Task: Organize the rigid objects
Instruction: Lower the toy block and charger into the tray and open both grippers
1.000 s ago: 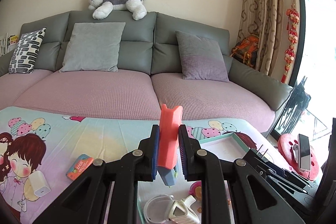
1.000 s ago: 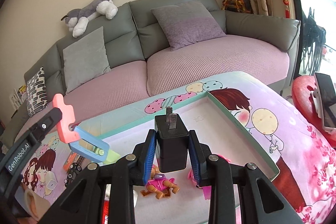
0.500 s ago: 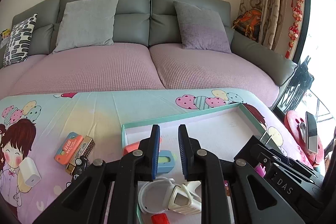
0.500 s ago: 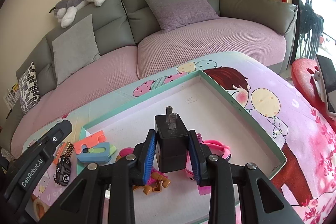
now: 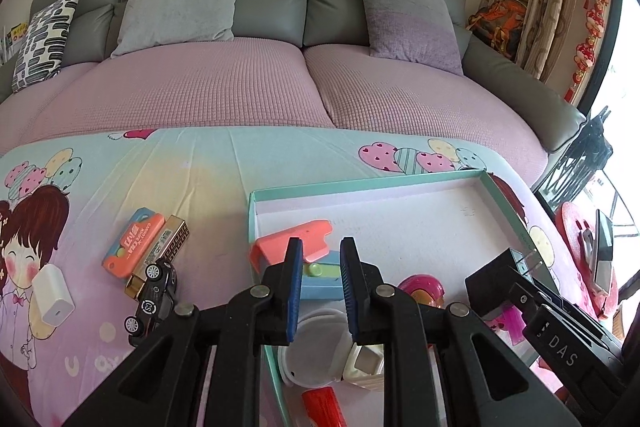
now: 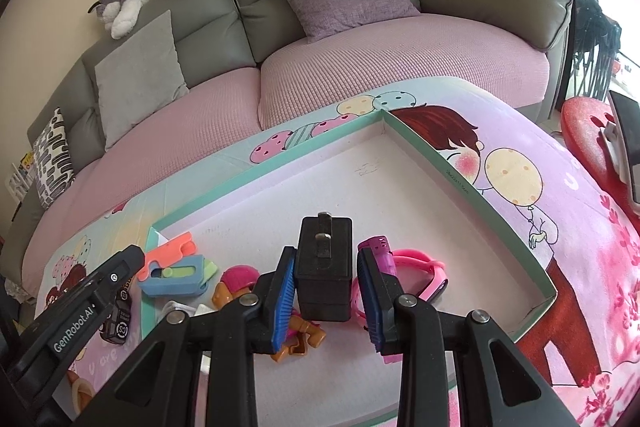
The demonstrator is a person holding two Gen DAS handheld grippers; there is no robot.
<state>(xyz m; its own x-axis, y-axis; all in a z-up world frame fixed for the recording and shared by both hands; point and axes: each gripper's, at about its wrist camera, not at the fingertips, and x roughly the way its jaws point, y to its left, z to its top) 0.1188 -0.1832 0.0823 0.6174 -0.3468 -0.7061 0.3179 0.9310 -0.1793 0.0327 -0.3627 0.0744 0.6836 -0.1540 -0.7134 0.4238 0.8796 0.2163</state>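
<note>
Hovering over the tray (image 6: 472, 183), I am loosening my right gripper (image 6: 326, 291) around the black charger (image 6: 325, 269). It is risking a tumble onto the pink watch (image 6: 420, 269); my left gripper (image 5: 319, 285) is gaping empty.

cartoon-print table (image 5: 192, 171), green-rimmed tray (image 5: 360, 189), toy car (image 5: 154, 293)

bright daylight | right-side window glare | fisheye edges | sharp
</note>
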